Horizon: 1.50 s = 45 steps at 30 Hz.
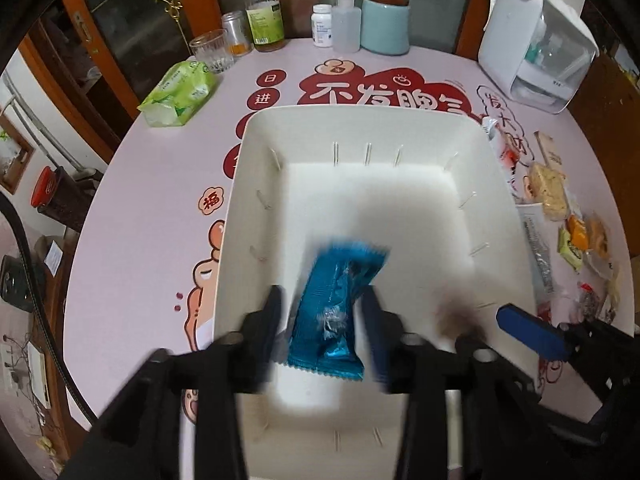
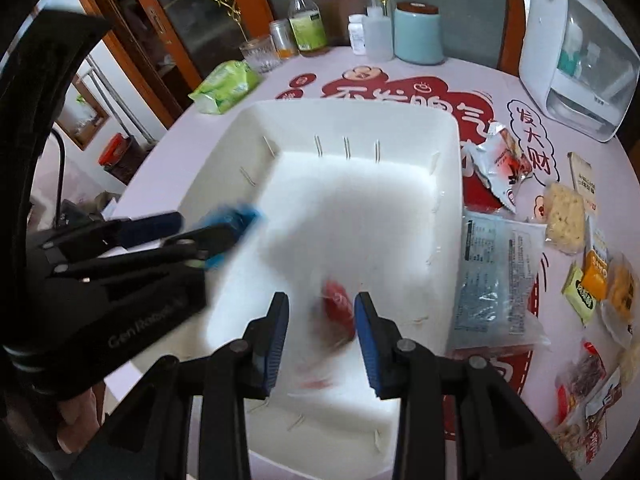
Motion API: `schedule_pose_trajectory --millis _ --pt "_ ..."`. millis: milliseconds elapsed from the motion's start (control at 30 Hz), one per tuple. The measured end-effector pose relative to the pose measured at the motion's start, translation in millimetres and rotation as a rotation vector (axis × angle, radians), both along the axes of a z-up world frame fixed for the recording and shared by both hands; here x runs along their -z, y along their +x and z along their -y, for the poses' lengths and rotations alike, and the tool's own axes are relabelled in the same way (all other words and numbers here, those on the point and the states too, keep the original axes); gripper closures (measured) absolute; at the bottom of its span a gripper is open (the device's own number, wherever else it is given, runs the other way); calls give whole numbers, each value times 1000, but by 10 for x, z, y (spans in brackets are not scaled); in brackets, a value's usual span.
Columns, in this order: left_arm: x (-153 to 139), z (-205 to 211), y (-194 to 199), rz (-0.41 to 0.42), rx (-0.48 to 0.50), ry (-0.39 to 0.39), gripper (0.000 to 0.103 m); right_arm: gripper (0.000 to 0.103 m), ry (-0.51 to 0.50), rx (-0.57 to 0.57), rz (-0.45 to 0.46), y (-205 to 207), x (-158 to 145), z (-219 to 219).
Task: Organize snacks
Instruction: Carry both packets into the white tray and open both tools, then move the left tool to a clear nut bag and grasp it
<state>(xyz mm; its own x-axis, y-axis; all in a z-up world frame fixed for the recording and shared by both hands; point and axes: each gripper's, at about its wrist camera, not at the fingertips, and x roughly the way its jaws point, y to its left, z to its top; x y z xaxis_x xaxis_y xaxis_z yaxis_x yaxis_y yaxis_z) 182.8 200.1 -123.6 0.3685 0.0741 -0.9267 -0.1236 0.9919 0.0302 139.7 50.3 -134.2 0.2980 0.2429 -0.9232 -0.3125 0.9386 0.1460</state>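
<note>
White plastic bin (image 1: 496, 216) at the table's middle receives both drops: the left gripper (image 1: 324, 320), fingers wide around a blue packet (image 1: 336, 304), and the right gripper (image 2: 322, 332), fingers wide around a blurred red snack (image 2: 340, 308), should probably lift straight up.

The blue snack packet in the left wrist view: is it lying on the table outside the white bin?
No, the blue snack packet is over the inside of the white bin.
</note>
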Motion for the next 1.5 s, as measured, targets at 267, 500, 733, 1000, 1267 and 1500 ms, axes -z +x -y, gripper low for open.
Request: schedule_pose_trajectory --millis 267,500,733,1000,1267,1500 --pt "96 -4 81 -15 40 -66 17 59 -8 -8 -25 -57 97 -106" --pt "57 -86 27 -5 21 -89 1 55 -10 5 -18 -90 72 -123" --pt "-99 -103 -77 36 10 -51 1 55 4 14 16 -136 -49 -101" --pt "-370 -77 -222 83 -5 -41 1 55 13 0 73 -232 -317 -48" --pt "-634 1 -429 147 -34 9 1 55 28 -29 131 -320 -584 30" --pt "-864 218 -636 204 -58 34 1 55 53 -39 181 -479 -828 289"
